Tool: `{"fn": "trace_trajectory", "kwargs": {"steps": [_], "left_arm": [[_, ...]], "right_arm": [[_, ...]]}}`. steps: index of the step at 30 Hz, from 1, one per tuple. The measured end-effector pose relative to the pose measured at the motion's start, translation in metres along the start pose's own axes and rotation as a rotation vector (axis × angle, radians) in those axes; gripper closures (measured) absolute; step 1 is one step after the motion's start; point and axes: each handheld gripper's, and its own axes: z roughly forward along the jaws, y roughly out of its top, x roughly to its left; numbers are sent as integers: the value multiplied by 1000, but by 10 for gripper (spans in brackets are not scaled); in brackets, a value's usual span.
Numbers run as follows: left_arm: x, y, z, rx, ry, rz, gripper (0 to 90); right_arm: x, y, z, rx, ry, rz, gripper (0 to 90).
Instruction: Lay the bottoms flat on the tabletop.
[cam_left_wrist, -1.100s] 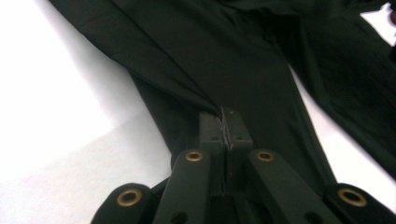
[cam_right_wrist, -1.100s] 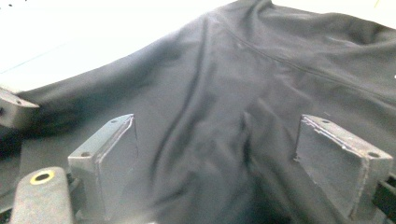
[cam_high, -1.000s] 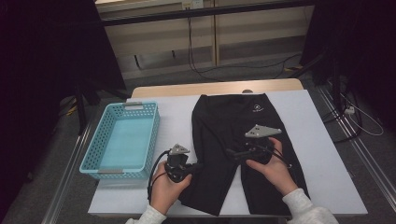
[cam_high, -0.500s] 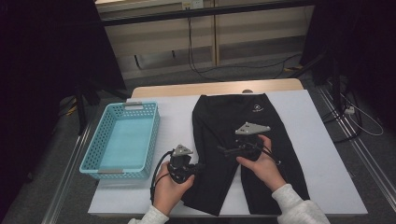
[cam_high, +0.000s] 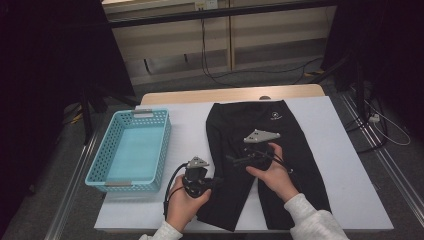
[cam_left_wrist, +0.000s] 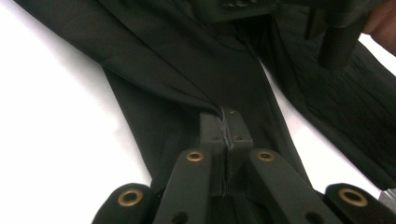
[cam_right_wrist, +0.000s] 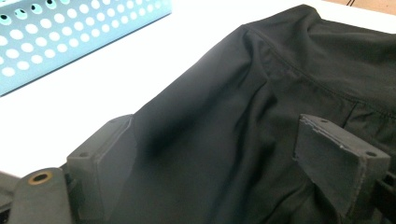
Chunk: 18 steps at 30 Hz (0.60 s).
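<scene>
Folding has barely begun: the left gripper (cam_left_wrist: 225, 140) pinches the black trousers (cam_high: 260, 165) (flat on the counter (cam_high: 345, 165)), while the right gripper (cam_right_wrist: 224, 158) hovers with fingers apart, basket (cam_high: 131, 150) unfilled.

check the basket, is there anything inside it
No, the blue basket shows only its bare floor, and the black shorts lie beside it on the table.

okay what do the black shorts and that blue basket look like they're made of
The black shorts look like a thin, smooth woven synthetic with a matte finish: they drape in soft folds and show stitched seams. The exact fibre can't be told. The blue basket looks like moulded plastic, slightly glossy, its walls pierced by regular rows of round holes.
</scene>
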Motion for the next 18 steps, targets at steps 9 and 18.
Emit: {"fn": "trace_trajectory", "kwargs": {"steps": [9, 18], "left_arm": [[-2, -2, 6, -4, -18, 2, 892], [-1, -3, 7, -14, -17, -2, 892]], "right_arm": [[6, 4, 15, 10, 13, -7, 132], [17, 8, 31, 23, 31, -37, 172]]}}
